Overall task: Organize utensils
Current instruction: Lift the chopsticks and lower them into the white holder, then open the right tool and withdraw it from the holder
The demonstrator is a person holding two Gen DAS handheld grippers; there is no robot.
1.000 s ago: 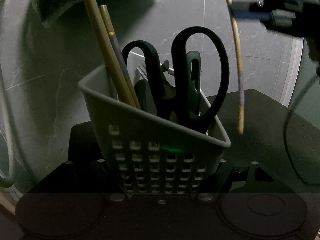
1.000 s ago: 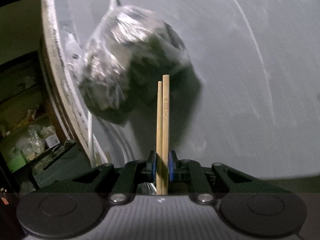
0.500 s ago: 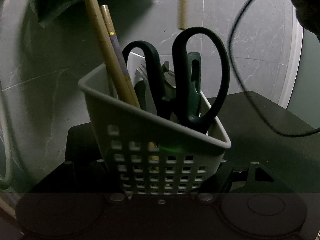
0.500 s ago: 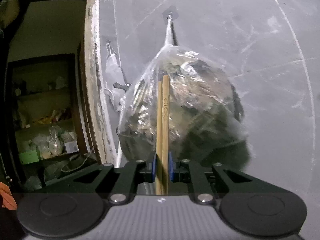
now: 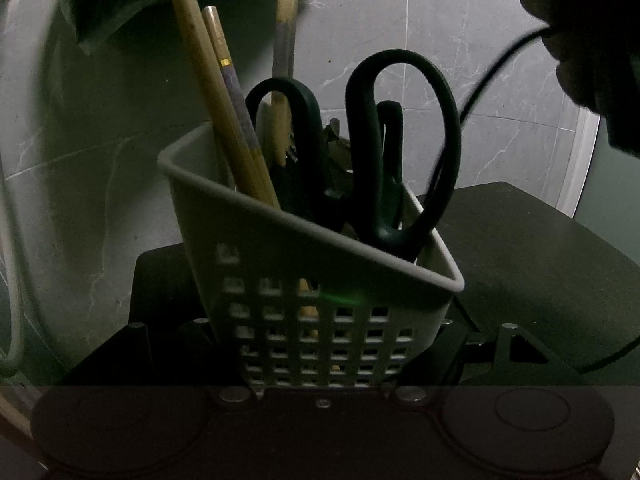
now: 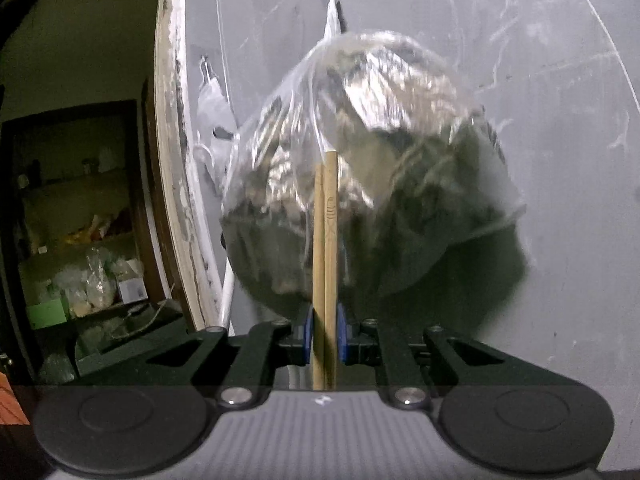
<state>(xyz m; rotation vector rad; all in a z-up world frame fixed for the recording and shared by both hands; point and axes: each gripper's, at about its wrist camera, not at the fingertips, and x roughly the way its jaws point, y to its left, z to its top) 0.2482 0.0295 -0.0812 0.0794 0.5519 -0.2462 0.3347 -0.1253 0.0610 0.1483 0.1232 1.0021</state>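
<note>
A grey perforated utensil holder [image 5: 280, 248] fills the left wrist view, and my left gripper [image 5: 320, 332] is shut on its lower part. Inside it stand black-handled scissors [image 5: 400, 140], two yellow chopsticks [image 5: 216, 92] leaning left, and some dark utensils. My right gripper [image 6: 324, 332] is shut on a pair of wooden chopsticks [image 6: 326, 240], held upright between the blue pads. In the left wrist view that held pair [image 5: 285, 32] hangs from above, its lower ends dipping behind the holder's back rim beside the scissors. A hand [image 5: 580, 40] shows at the top right.
The holder stands over a black surface [image 5: 540, 260] against a grey marble wall [image 5: 100, 140]. A black cable [image 5: 492, 64] loops at the right. A filled clear plastic bag [image 6: 380, 160] hangs on a wall hook ahead of the right gripper, with a door frame [image 6: 172, 160] and cluttered shelves [image 6: 80, 240] to the left.
The held chopsticks travelled from right of the holder to above it, and their tips now reach down into it. The right wrist view swung onto the hanging bag. The holder stayed put.
</note>
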